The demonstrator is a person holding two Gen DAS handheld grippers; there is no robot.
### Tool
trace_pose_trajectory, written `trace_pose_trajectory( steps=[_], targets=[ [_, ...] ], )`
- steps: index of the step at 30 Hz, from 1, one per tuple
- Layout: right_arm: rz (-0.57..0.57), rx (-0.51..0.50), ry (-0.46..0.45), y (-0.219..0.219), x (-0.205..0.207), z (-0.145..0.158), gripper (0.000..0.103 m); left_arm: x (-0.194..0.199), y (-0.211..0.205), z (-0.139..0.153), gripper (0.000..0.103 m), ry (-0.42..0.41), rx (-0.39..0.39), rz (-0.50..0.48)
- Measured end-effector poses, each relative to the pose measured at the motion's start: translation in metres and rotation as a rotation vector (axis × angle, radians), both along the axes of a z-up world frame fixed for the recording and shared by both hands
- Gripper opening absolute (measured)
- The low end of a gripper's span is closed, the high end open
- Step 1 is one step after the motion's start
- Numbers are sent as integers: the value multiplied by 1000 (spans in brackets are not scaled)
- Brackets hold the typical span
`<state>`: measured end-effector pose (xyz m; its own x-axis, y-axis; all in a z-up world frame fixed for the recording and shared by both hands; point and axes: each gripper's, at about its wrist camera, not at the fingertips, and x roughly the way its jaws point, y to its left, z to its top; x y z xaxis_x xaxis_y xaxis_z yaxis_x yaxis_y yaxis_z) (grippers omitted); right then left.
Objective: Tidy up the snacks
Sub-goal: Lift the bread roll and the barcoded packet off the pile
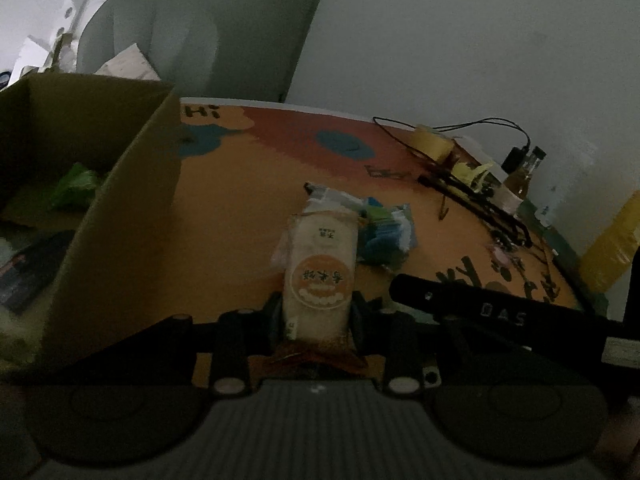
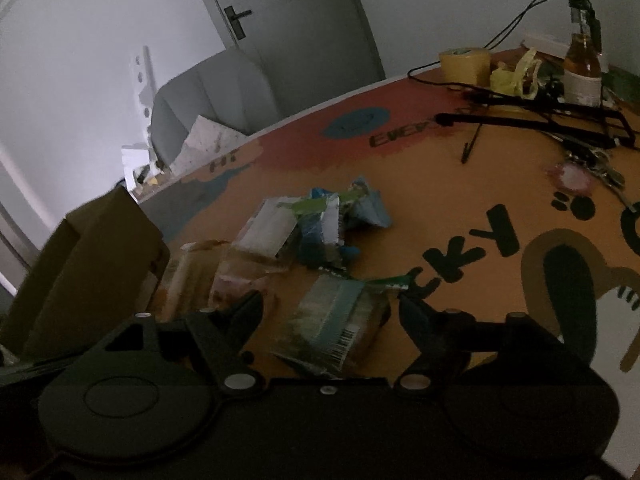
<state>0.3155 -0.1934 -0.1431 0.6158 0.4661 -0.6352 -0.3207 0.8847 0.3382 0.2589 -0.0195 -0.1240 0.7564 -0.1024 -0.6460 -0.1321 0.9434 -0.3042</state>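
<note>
Your left gripper [image 1: 317, 312] is clamped on a white snack packet [image 1: 320, 268]; the fingers press its two long sides; the packet stands lengthwise along the fingers, an orange round label with dark characters facing the camera — upside down and too blurred to read; a small dark stamp nearer its far end is just as unreadable. Just beyond it a pile of blue-and-green wrapped snacks [image 1: 384, 232] lies on the orange printed tabletop [image 1: 240, 208]. To the left, close by, stands an open cardboard box [image 1: 116, 216]; a green packet [image 1: 74, 186] and a dark packet [image 1: 32, 268] lie inside it. A black bar marked "DAS" [image 1: 500, 308] crosses at lower right.

Your right gripper [image 2: 332, 304] is spread wide, gripping nothing; a teal-striped packet with a barcode [image 2: 340, 328] lies on the table between the fingers, pads clear of it. Past it sits the same blue-and-green pile [image 2: 320, 220]; pale clear-wrapped packets [image 2: 208, 272] lie to its left, beside the box corner [image 2: 100, 260].

Table print you can read here: "HI" [image 2: 223, 163], "EVERY" partly covered [image 2: 400, 136], "CKY" [image 2: 468, 252] — plus paw marks [image 2: 576, 206]. Far edge: a yellow tape roll [image 2: 464, 65], a labelled bottle [image 2: 582, 68], black cables [image 2: 520, 20].
</note>
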Motion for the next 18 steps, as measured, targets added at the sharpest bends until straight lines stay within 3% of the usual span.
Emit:
trace_pose_trajectory(
  steps=[18],
  targets=[
    [-56, -131, -53, 1, -10, 1, 67, -1, -2, -19, 34, 37, 21, 17]
  ],
)
